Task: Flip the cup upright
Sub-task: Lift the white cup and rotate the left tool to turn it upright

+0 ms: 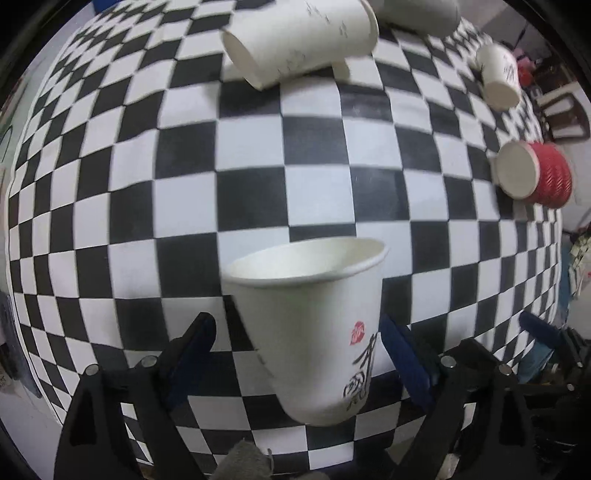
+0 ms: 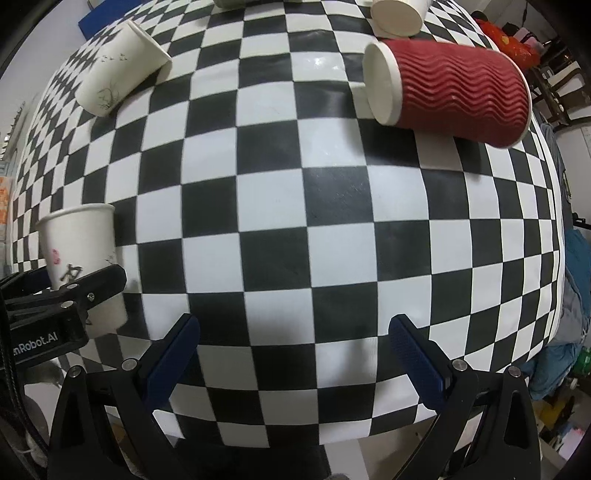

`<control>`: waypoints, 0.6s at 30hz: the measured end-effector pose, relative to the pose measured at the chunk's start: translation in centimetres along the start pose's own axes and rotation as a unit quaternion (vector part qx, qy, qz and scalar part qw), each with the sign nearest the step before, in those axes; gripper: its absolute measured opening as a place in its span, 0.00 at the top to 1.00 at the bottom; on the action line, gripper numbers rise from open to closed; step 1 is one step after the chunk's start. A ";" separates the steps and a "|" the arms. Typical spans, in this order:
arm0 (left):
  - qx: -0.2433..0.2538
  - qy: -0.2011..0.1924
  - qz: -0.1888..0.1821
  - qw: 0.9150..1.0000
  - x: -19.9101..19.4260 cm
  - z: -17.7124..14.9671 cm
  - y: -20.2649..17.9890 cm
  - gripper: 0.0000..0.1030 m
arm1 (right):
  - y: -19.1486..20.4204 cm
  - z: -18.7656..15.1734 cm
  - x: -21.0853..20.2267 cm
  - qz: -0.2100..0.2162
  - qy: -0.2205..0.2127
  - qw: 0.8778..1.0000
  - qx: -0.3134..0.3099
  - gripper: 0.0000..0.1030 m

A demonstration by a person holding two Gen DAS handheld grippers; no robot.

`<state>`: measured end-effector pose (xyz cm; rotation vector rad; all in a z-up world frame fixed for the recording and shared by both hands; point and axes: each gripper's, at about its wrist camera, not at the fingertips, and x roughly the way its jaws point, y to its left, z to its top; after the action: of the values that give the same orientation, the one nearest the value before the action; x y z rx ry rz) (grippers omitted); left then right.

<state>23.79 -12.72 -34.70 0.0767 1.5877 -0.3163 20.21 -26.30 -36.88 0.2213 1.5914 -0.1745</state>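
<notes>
A white paper cup [image 1: 314, 325] with black brush lettering and a red seal stands mouth-up between the fingers of my left gripper [image 1: 299, 332]. The jaws stand wider than the cup, with a gap on the left side, so the gripper is open around it. The same cup [image 2: 81, 258] shows at the left of the right wrist view, with the left gripper's black finger [image 2: 92, 284] beside it. My right gripper [image 2: 295, 347] is open and empty above the checkered table.
A black-and-white checkered cloth [image 2: 295, 184] covers the table. A red ribbed cup [image 2: 450, 92] lies on its side at the back right, also in the left wrist view [image 1: 535, 173]. White cups [image 1: 299, 40] [image 2: 118, 62] [image 2: 399, 18] lie on their sides farther back.
</notes>
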 end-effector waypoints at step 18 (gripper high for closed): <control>-0.103 -0.142 0.101 0.979 -6.1 -4.6 10.5 0.11 | 5.3 1.8 -4.3 0.101 0.021 0.993 -0.049 0.08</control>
<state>22.21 -0.60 -30.29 0.0296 1.3090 -0.0017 23.40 -21.80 -32.49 0.3089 1.6035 0.0651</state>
